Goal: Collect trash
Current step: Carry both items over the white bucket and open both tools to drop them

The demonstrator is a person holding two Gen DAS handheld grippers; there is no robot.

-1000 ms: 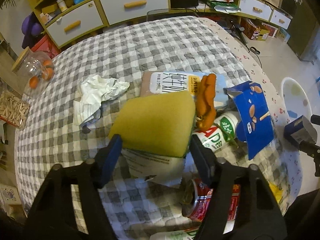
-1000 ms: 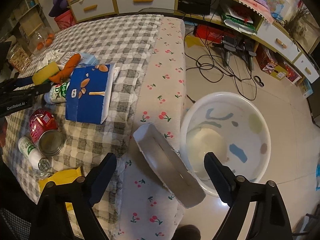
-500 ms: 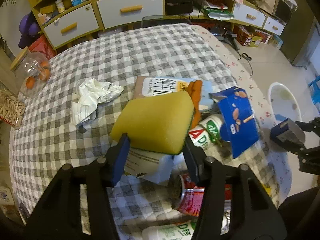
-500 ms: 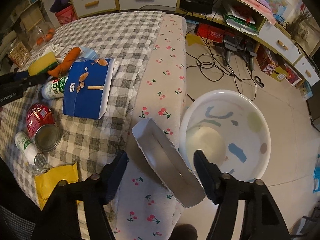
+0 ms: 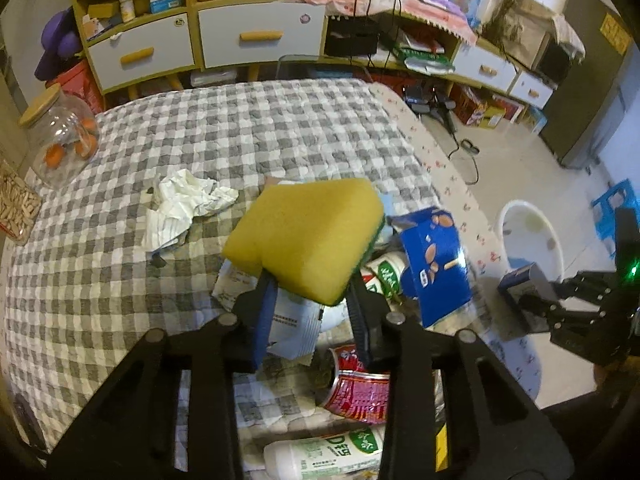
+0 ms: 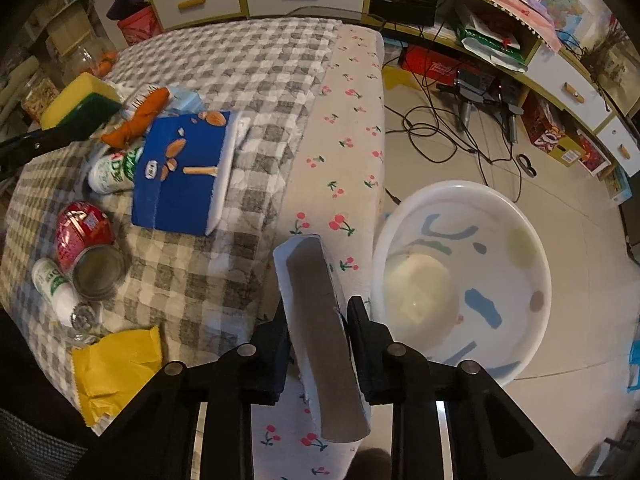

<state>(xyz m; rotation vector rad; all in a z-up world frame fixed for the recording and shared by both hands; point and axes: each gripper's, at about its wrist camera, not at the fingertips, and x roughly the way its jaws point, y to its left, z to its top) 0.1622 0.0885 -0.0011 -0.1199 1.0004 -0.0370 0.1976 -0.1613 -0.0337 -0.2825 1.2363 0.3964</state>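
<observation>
My left gripper (image 5: pixel 310 280) is shut on a yellow sponge (image 5: pixel 306 236) with a green underside and holds it above the trash pile on the checked table; the sponge also shows in the right wrist view (image 6: pixel 78 100). My right gripper (image 6: pixel 318 312) is shut on an open flattened carton (image 6: pixel 320 320) with a silver inside, held beside the table edge next to a white basin (image 6: pixel 460 296) on the floor. On the table lie a blue snack box (image 6: pixel 184 176), a red can (image 6: pixel 82 228), white bottles (image 6: pixel 116 168), crumpled paper (image 5: pixel 180 204) and a yellow wrapper (image 6: pixel 116 368).
A glass jar with oranges (image 5: pixel 60 140) stands at the table's far left. Orange peel (image 6: pixel 138 120) lies by the blue box. Drawers and shelves (image 5: pixel 240 40) line the back wall. Cables (image 6: pixel 452 120) lie on the floor. The tablecloth (image 6: pixel 336 128) hangs over the table's right edge.
Both grippers have closed: the left on the sponge, the right on the carton. The left has lifted the sponge higher above the pile.
</observation>
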